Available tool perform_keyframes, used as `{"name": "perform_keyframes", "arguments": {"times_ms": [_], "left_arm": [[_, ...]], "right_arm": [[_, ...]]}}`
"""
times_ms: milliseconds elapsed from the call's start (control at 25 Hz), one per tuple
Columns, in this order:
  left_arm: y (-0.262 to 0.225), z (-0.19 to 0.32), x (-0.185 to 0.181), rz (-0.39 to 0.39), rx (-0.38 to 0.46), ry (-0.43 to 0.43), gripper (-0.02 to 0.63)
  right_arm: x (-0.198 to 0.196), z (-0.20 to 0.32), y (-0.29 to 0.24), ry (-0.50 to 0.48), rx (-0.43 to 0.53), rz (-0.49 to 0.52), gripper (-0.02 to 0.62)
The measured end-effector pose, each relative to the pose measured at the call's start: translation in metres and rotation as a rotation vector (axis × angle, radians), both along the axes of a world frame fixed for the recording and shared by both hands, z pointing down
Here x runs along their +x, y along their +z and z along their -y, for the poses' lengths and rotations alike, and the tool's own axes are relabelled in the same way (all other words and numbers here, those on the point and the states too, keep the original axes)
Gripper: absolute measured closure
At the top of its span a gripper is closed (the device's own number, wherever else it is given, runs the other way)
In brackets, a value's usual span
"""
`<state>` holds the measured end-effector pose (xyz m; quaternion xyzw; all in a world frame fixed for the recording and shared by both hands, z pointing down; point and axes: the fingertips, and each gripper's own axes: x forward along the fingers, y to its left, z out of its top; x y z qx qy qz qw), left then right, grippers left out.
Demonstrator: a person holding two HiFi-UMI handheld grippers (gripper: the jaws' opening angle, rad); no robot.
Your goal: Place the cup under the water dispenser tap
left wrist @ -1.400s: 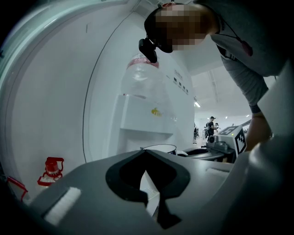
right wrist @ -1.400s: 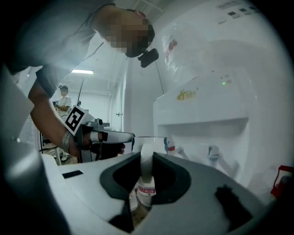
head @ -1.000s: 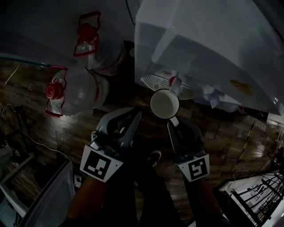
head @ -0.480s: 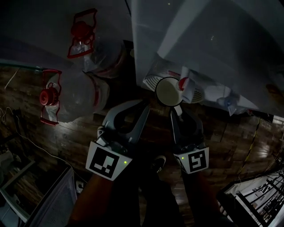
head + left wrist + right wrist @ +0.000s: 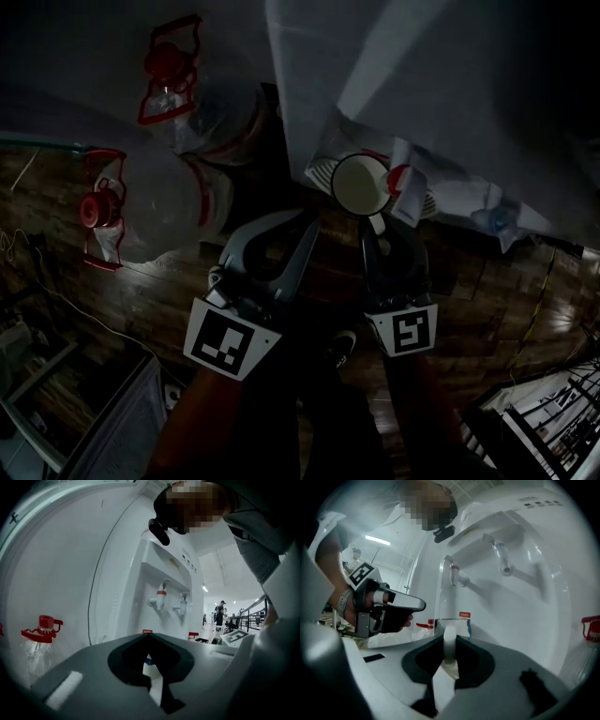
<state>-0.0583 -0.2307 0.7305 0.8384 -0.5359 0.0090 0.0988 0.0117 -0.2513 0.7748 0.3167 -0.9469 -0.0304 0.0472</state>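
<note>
Cup point(image 5: 361, 185) is pinched by its handle in my right hand-held gripper point(image 5: 378, 232), left hand-held gripper point(image 5: 302, 228) alongside is clenched on nothing, and it hangs over the drip tray point(image 5: 323, 172) just beside the red tap point(image 5: 399, 178) of the water dispenser point(image 5: 422, 84)

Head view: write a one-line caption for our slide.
Right gripper holds a cup by its handle beside the red tap of the water dispenser; left gripper shut, empty.
</note>
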Motion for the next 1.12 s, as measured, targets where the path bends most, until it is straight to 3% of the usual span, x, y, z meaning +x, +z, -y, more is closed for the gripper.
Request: {"name": "perform_keyframes", "arguments": {"times_ms": [560,1120], "left_arm": [[0.009,0.003,0.002,-0.004,-0.024,-0.003,0.598],[0.008,-0.003,0.0,0.02,-0.042,-0.011,0.598]], "right_arm": [[-0.001,0.003,0.01,0.001,-0.035,0.038,0.526],[-0.001,0.007,0.004,-0.043,-0.064,-0.042,0.417]]}}
